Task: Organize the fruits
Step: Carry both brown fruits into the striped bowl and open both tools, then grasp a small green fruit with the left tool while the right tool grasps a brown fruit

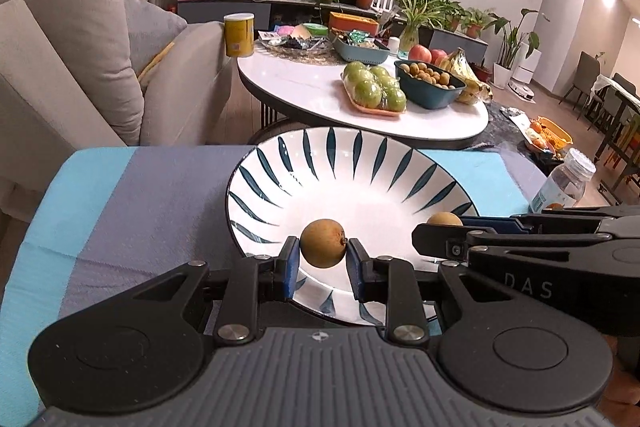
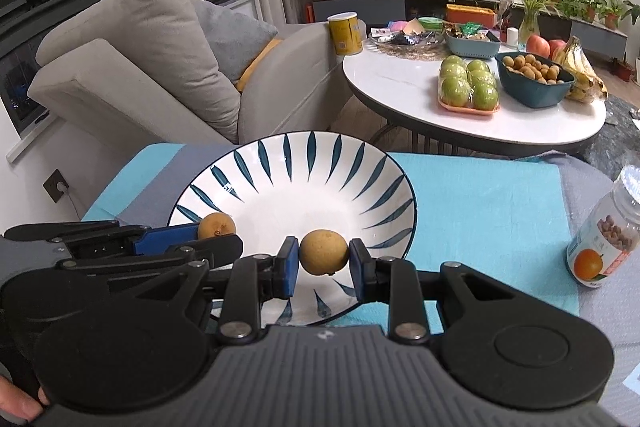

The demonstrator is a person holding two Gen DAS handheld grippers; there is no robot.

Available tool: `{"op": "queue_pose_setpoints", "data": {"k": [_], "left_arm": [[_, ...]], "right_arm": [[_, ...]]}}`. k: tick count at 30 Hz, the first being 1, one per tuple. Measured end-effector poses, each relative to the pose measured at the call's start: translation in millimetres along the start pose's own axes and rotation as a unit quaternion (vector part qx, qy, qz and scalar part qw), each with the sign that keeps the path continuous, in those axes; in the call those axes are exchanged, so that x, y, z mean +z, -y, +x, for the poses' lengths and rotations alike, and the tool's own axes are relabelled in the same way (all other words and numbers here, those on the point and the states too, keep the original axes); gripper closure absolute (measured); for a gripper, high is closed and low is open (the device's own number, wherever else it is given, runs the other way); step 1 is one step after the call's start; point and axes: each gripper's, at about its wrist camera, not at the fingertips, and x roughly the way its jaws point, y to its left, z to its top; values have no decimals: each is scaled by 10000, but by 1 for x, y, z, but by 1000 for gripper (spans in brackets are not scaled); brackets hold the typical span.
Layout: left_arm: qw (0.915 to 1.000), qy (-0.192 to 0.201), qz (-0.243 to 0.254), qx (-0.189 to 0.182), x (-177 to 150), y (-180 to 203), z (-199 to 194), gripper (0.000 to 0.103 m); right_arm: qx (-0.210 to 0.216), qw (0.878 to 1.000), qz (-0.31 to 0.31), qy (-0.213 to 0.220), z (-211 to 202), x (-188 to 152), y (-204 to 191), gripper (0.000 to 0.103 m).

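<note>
Left gripper point(image 1: 323, 245): blue pads clamped on a round tan-brown longan point(image 1: 323, 243), held above the near rim of the plate point(image 1: 352, 163).

Right gripper point(image 2: 324, 253): blue pads clamped on a second longan point(image 2: 324, 252), also over the plate's near part. The two grippers are side by side.

Plate: white, deep, with dark blue leaf strokes around the wall; nothing lies in it.

Surface: cloth in light blue and grey-blue bands point(image 1: 132, 195). A clear lidded jar with an orange on its label point(image 2: 604, 239) stands on it, right of the plate.

Room: beige armchair with cushions point(image 2: 152, 67); white oval table point(image 1: 304, 91) carrying wrapped green fruit on a tray point(image 1: 376, 89), a dark teal bowl of longans point(image 1: 430, 83), bananas, a yellow canister; potted plants along a low cabinet; wall television.
</note>
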Motion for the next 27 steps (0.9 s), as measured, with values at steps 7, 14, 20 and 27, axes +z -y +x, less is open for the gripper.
{"op": "queue_pose_setpoints", "data": {"k": [7,14,20,27], "left_arm": [[10000,70,52,-42,0,0,-4,78],[10000,91,32,-19,1,-1,-12,76],[9998,182,105,41,-3,-4,-27,72],[9997,229,29,112,-8,-8,-45,68]], "right_arm": [[-95,9999,-13,32,-1,-1,0,32],[-201,9996,-127,162,-9,3,1,32],[-303,9991,-119,279,-23,4,6,32],[-453,9987,-62,215,-30,0,15,32]]}}
